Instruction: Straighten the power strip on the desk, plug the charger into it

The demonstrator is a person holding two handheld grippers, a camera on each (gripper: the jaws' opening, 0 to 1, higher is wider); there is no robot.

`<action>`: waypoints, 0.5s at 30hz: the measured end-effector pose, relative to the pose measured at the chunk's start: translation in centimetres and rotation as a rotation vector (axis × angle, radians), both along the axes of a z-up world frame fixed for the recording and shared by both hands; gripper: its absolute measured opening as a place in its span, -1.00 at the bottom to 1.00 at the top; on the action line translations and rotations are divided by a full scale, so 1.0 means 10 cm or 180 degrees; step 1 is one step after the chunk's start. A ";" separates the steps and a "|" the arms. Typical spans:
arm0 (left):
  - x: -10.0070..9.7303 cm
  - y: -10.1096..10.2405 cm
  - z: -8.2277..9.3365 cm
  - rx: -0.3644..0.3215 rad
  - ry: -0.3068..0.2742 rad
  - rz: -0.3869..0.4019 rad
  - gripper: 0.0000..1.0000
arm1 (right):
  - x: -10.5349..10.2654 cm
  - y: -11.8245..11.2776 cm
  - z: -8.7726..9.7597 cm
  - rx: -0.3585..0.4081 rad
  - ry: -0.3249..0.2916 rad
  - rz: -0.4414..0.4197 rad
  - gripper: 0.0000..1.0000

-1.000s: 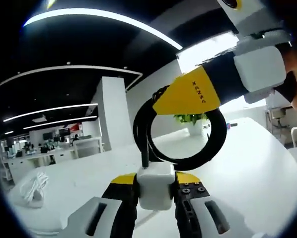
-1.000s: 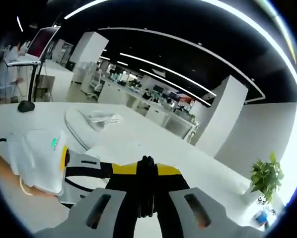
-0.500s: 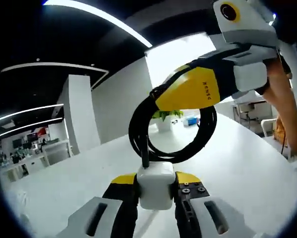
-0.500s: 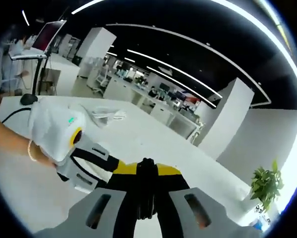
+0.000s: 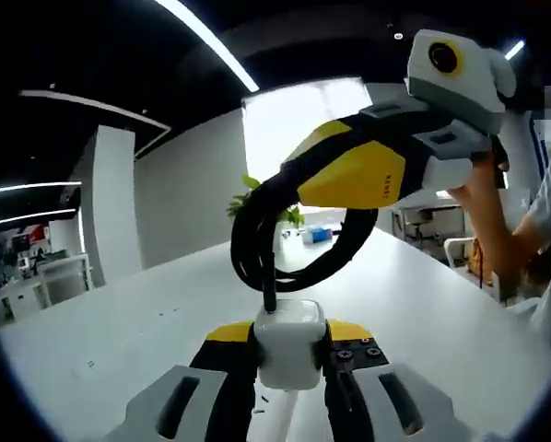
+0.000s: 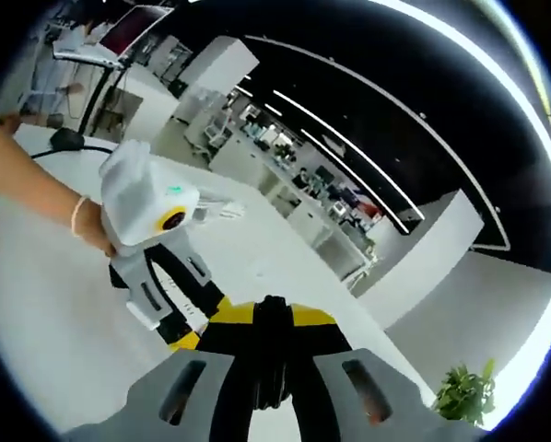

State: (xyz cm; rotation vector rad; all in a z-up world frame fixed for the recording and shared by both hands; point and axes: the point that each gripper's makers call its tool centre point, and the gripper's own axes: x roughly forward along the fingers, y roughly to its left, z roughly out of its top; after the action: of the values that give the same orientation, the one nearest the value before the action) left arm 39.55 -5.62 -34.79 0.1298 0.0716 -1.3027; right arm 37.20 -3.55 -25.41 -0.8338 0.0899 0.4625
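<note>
Both views have swung round | left gripper [image 5: 291, 343] jaws clamp white charger [image 5: 289, 344] | right gripper [image 6: 273, 350] jaws pinch black coiled cable [image 5: 289, 247] above counter [image 5: 165, 322]

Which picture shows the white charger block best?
The left gripper view: the white charger block sits clamped between that gripper's jaws, with its black cable looping above. In the right gripper view I can't make the block out.

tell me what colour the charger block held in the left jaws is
White, with a black coiled cable rising from it; the charger block shows best in the left gripper view.
</note>
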 end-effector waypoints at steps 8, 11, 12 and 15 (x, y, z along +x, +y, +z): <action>0.11 0.03 -0.12 0.0192 -0.0017 -0.0184 -0.49 | 0.13 0.03 -0.11 -0.0037 0.0041 0.0040 -0.85; 0.13 0.03 -0.13 0.0147 0.0002 -0.0259 -0.49 | 0.16 0.05 -0.10 -0.0033 0.0021 0.0051 -0.85; 0.13 0.03 -0.13 0.0139 0.0005 -0.0268 -0.49 | 0.17 0.06 -0.11 -0.0032 0.0019 0.0058 -0.85; 0.14 0.03 -0.19 0.0167 -0.0026 -0.0292 -0.49 | 0.20 0.10 -0.10 -0.0037 -0.0005 0.0095 -0.87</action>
State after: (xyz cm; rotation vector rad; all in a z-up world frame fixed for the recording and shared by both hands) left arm 40.95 -5.34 -36.71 0.1849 0.0939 -1.3922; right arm 39.23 -2.59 -26.39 -0.8479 0.0787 0.4897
